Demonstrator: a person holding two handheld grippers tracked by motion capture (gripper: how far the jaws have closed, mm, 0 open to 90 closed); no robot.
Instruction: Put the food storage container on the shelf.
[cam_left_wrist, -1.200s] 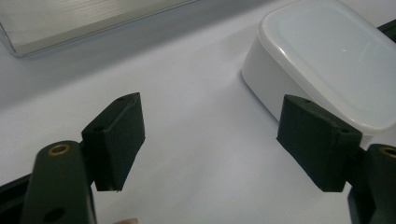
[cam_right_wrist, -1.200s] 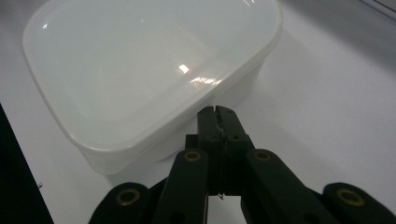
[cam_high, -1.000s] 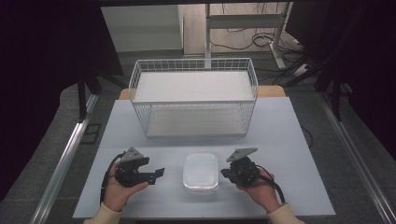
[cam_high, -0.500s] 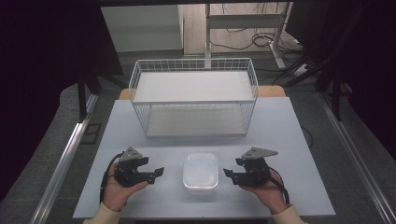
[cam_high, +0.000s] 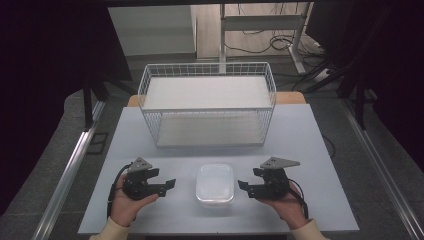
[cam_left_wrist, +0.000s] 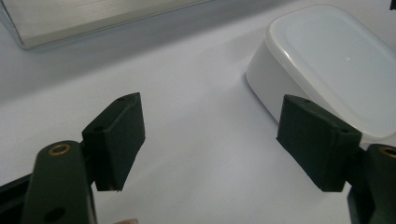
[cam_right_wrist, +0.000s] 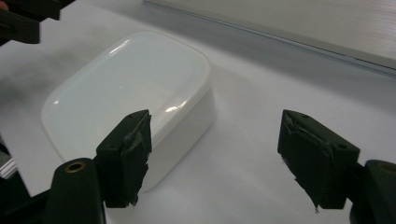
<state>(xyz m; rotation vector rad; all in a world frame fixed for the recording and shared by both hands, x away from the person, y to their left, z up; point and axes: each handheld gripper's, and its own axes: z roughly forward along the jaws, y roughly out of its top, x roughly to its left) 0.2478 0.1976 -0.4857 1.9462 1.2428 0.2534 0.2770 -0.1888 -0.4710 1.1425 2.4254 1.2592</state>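
White lidded box (cam_high: 215, 184) mid-worktop (cam_high: 310, 135); left gripper (cam_high: 167, 184) at 9 o'clock, right gripper (cam_high: 243, 186) at 3, jaws open, clear of its edges.

Pale blue-grey table (cam_high: 300, 135). White wire basket (cam_high: 207, 102) stands at the far middle, its long side across the table. White lidded plastic box (cam_high: 215, 185) sits near the front edge, centred, well apart from the basket.

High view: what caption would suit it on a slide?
Two hand-held grippers, left and right, open either side of a white lidded box, before a wire basket.
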